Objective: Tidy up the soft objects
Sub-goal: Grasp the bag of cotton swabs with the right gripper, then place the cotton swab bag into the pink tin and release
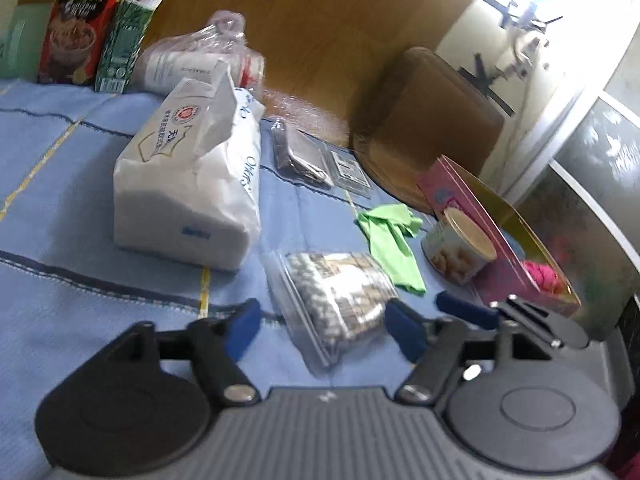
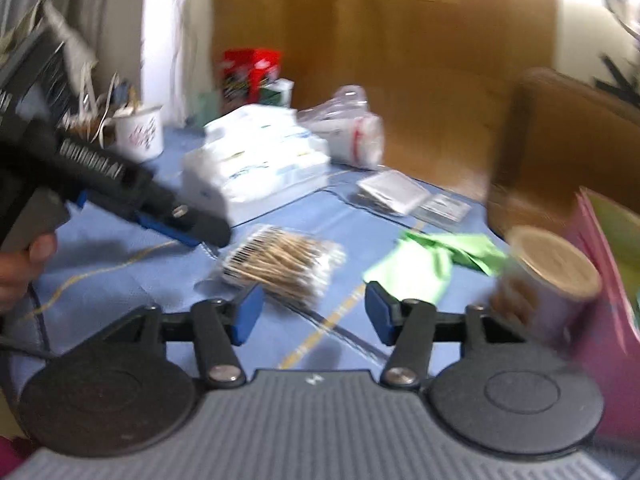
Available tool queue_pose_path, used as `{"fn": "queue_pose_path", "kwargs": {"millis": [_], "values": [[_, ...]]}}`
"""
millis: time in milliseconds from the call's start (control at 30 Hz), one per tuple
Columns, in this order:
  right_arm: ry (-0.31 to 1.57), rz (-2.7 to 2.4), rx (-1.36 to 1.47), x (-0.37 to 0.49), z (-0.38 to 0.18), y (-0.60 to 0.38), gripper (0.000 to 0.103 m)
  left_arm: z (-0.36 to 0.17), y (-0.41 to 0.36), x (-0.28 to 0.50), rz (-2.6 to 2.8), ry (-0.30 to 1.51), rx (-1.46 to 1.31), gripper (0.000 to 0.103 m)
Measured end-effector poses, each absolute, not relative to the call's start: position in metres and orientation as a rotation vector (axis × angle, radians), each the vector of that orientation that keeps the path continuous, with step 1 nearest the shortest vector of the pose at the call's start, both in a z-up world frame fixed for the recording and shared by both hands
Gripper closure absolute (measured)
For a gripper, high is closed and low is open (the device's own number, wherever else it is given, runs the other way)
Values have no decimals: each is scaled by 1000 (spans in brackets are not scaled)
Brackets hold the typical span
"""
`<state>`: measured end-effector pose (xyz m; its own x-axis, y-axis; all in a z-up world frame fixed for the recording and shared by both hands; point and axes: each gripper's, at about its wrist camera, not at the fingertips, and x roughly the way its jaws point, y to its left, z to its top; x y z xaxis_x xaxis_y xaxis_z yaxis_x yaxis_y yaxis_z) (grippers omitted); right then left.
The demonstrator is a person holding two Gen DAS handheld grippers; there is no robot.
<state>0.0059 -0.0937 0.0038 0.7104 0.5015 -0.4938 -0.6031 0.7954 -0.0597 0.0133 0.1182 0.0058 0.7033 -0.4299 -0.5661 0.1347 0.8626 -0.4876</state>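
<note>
A clear bag of cotton swabs (image 1: 340, 300) lies on the blue cloth, and my left gripper (image 1: 324, 328) is open around its near end without pressing it. A crumpled green cloth (image 1: 394, 244) lies just right of the bag. A white tissue pack (image 1: 188, 184) stands further back on the left. In the right wrist view my right gripper (image 2: 314, 316) is open over bare cloth, with the swab bag (image 2: 280, 264) ahead on its left and the green cloth (image 2: 432, 256) ahead on its right. The left gripper (image 2: 176, 228) reaches in from the left there.
An open pink box (image 1: 460, 196) at the right holds something magenta, and a tin can (image 1: 460, 248) stands against it. Small plastic packets (image 1: 304, 156), a bagged white roll (image 1: 192, 60), a red box (image 1: 84, 16) and a green carton (image 1: 124, 40) sit further back. A brown chair (image 1: 428, 128) is beyond the table edge.
</note>
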Motion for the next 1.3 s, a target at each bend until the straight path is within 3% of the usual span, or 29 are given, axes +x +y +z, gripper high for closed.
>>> {"fn": "queue_pose_path", "kwargs": {"millis": [133, 167, 200, 367, 567, 767, 833, 900, 967, 1000, 1067, 1300], "values": [[570, 680, -228, 32, -4, -74, 38, -5, 106, 34, -353, 754, -453, 37], [601, 686, -218, 38, -8, -71, 39, -6, 103, 36, -354, 749, -456, 53], [600, 682, -199, 37, -7, -73, 50, -8, 98, 38, -369, 767, -460, 57], [525, 589, -259, -6, -5, -93, 63, -1, 65, 22, -453, 778, -418, 57], [386, 372, -234, -59, 2, -149, 65, 29, -9, 29, -639, 760, -299, 57], [275, 154, -118, -59, 34, -230, 65, 78, -109, 55, -802, 651, -134, 56], [269, 89, -101, -46, 42, -255, 65, 86, -140, 71, -824, 635, -97, 50], [277, 46, -95, -24, 47, -273, 64, 88, -173, 92, -804, 616, -31, 23], [290, -29, -103, 2, 42, -287, 50, 80, -200, 109, -741, 606, 28, 25], [329, -85, -111, 18, 36, -294, 44, 77, -206, 115, -715, 621, 42, 31], [388, -178, -63, 31, 29, -311, 45, 73, -206, 120, -679, 658, 2, 36], [265, -105, 95, -17, 21, -319, 46, 77, -128, 68, -705, 571, -91, 34]]}}
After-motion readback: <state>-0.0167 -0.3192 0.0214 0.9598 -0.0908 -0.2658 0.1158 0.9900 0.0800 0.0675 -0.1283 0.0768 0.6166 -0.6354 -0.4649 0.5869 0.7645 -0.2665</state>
